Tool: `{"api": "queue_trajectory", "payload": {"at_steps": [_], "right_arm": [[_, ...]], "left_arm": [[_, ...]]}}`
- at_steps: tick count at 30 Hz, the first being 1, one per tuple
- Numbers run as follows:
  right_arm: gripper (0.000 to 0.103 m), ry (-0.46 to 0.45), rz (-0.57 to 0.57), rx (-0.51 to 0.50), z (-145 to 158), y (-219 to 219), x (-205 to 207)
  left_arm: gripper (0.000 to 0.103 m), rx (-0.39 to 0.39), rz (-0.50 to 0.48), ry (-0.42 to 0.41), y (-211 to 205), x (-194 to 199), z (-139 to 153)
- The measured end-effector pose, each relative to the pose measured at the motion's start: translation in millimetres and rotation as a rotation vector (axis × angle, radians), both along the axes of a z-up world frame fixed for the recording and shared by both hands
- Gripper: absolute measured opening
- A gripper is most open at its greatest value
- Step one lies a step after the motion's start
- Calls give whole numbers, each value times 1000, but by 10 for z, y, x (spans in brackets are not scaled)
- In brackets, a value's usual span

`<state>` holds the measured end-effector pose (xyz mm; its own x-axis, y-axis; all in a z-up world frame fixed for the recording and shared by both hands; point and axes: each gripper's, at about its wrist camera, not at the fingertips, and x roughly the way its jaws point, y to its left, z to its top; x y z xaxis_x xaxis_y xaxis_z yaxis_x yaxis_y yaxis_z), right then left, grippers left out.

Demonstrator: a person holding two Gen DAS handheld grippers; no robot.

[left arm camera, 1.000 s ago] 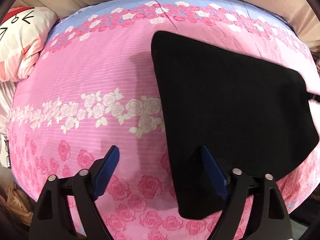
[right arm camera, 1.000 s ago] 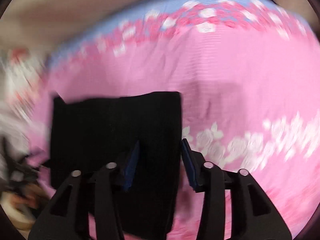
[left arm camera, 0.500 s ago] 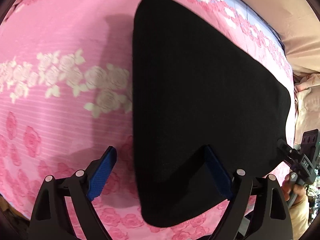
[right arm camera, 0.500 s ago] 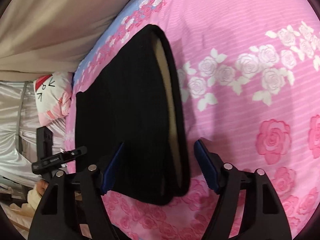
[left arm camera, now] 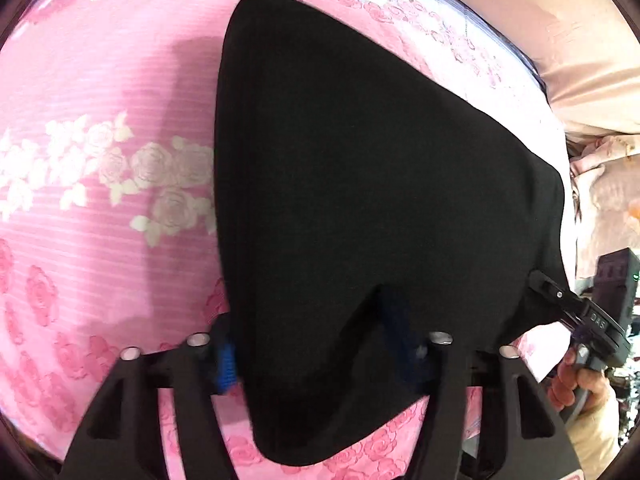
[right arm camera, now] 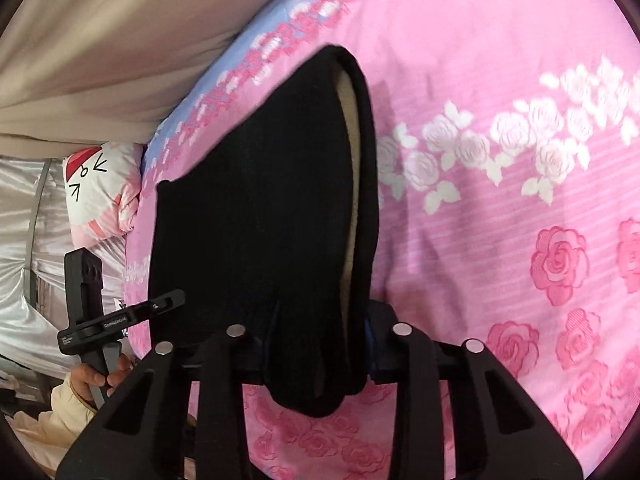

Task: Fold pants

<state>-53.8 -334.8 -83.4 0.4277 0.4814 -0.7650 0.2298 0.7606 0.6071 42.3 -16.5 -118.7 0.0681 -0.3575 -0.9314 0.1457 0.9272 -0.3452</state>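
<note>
The black pants [left arm camera: 360, 184] lie folded flat on a pink rose-patterned bedspread [left arm camera: 100, 120]. My left gripper [left arm camera: 316, 344] straddles the near corner of the pants, its blue pads closing on the cloth. In the right wrist view the pants [right arm camera: 260, 208] show a beige lining [right arm camera: 352, 152] at the waistband edge. My right gripper [right arm camera: 320, 332] is closed on that near end of the pants, the cloth bunched between the fingers. Each gripper shows in the other's view, at the far corner: the right one [left arm camera: 592, 320], the left one [right arm camera: 104, 312].
A white cartoon-face pillow [right arm camera: 100, 196] lies at the bed's far corner. Beige fabric [right arm camera: 100, 40] hangs along the bed's long side. The bed edge runs just below both grippers. Silver cloth [right arm camera: 24, 240] lies beyond the pillow.
Both grippers moved in onto the near edge of the pants and closed from open onto the cloth. The pants lie in the same place.
</note>
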Motion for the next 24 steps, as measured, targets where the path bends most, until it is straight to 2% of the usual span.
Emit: {"api": "queue_trajectory", "payload": {"at_steps": [1,3,7,9,12,14,15,16,17,18,19,20,21,22,23,24], "right_arm": [[30,-10,-5,14,75,8,-24],[29,-35,18,19,305,86,-103],[29,-18,71,35,508,245,-384],[29,20,85,36,438,277,-550],[31,117,75,18,41,290,-840],[43,149,23,16,-245,236,-929],[59,147,-5,34,-308,202,-947],[65,128,-18,54,-308,180,-951],[66,124,-13,55,-311,191,-934],[70,118,7,47,-312,211,-924],[72,111,31,26,-301,260,-901],[72,108,56,-2,-292,301,-888],[70,111,64,-9,-296,315,-884],[52,117,65,16,-316,313,-877],[49,126,48,41,-326,296,-853],[39,124,35,52,-311,298,-855]], "left_arm": [[40,11,-12,-9,-10,-8,40],[34,6,-16,-13,17,-32,121],[30,-22,-35,-9,115,-158,291],[30,-38,-50,9,184,-274,351],[30,-43,-76,73,287,-571,266],[33,-28,-84,110,293,-685,98],[42,-24,-69,119,301,-720,13],[54,-40,-34,115,324,-726,-50],[63,-45,9,127,348,-704,-104],[78,-36,35,131,366,-693,-128],[86,-66,72,130,382,-676,-158],[89,-86,85,130,361,-668,-161],[92,-71,83,122,297,-670,-163],[92,-30,59,107,207,-670,-161],[93,13,17,89,90,-689,-152],[91,44,-25,69,-19,-699,-143]]}}
